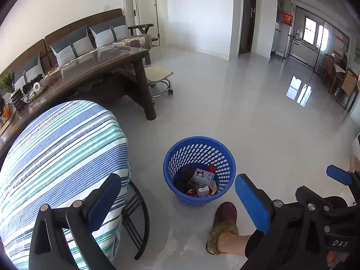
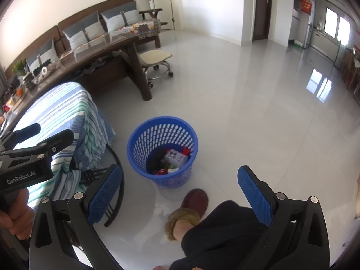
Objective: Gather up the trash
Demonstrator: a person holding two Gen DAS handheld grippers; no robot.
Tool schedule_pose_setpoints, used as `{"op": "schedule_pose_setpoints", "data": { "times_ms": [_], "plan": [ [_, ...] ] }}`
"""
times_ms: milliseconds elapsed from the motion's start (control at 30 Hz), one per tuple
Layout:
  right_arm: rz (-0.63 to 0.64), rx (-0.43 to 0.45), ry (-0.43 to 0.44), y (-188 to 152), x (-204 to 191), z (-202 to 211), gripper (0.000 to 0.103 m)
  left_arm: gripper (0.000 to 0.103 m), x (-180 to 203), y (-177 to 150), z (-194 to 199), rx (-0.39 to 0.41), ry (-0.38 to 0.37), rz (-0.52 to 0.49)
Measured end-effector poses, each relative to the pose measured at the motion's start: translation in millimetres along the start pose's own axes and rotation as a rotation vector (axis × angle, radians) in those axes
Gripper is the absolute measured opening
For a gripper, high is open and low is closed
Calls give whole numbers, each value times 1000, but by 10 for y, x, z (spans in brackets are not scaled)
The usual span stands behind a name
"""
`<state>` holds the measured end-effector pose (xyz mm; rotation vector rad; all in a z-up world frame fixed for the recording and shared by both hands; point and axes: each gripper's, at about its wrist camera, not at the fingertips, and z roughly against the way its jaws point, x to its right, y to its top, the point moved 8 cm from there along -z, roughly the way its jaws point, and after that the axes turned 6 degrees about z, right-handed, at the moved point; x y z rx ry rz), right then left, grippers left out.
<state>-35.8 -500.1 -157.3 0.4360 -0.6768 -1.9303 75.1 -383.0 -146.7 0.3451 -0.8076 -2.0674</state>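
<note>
A blue perforated waste basket (image 1: 221,155) stands on the pale tiled floor; it also shows in the right wrist view (image 2: 139,144). Inside lie a small white carton with a cartoon print (image 1: 203,176), red wrappers and dark scraps. My left gripper (image 1: 177,193) is open and empty, held above and just in front of the basket. My right gripper (image 2: 180,185) is open and empty, also above the basket's near side. The left gripper's body (image 2: 33,155) shows at the left of the right wrist view; the right gripper's finger (image 1: 338,174) shows at the right of the left wrist view.
A small table under a blue, green and white striped cloth (image 1: 58,153) stands left of the basket. Behind it are a long dark wooden table (image 1: 101,65), a wheeled stool (image 1: 158,76) and a sofa with cushions. The person's slippered foot (image 1: 222,222) is just before the basket.
</note>
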Motion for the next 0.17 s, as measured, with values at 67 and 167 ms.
{"op": "schedule_pose_setpoints", "data": {
  "times_ms": [67, 167],
  "plan": [
    [-1, -3, -2, 2, -3, -1, 103, 103, -19, -6, -17, -8, 6, 5],
    [0, -9, -4, 1, -20, -14, 103, 103, -87, -27, -17, -26, -1, 14]
  ]
}}
